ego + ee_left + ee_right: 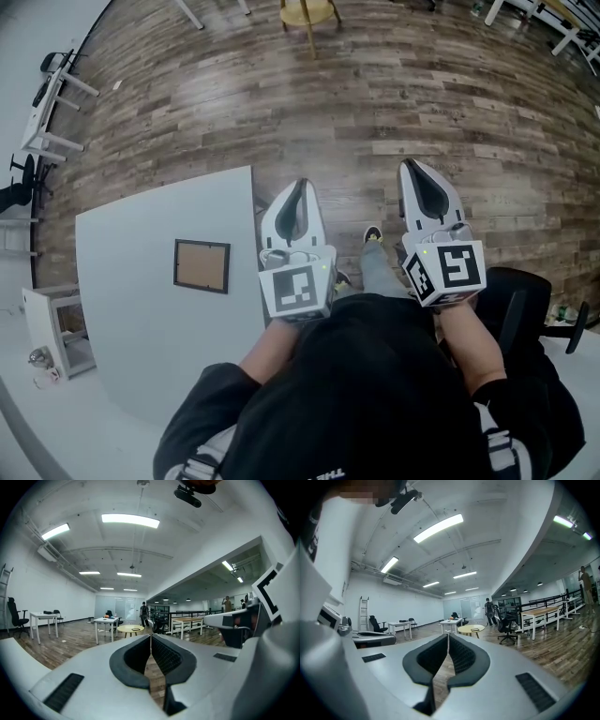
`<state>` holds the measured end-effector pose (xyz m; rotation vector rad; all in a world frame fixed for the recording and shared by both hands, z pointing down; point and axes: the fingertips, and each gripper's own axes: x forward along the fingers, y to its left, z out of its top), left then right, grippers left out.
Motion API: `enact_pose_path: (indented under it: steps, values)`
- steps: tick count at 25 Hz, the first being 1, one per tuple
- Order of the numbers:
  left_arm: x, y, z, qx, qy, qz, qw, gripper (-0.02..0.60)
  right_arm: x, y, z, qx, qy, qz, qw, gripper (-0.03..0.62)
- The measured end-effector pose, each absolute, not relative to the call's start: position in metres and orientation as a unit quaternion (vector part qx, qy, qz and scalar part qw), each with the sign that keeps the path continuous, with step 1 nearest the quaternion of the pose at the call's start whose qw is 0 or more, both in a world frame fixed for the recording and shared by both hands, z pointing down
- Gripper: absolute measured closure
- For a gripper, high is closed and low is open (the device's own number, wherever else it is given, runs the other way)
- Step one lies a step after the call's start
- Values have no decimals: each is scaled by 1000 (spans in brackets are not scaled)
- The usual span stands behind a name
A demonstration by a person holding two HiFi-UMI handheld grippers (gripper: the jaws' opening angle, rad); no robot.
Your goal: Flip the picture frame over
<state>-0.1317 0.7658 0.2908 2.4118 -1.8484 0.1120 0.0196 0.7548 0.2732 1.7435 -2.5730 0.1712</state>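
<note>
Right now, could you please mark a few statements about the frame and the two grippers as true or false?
The picture frame lies flat on the white table. True.
The left gripper holds the frame. False: its jaws are together, empty, and the frame lies apart from it.
The right gripper has its jaws together. True.
Two frames lie on the table. False: only one.
</note>
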Motion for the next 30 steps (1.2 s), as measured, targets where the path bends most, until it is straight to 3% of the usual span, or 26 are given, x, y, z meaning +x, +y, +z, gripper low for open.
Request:
enact_pose_path:
  steps: [20,30]
  values:
    - [-20,594,295,800,-593,82,28,554,124,586,293,555,-827,93,-19,571]
    - [-10,569,300,795,-599,89,33,554,127,553,296,541,-835,97,-26,571]
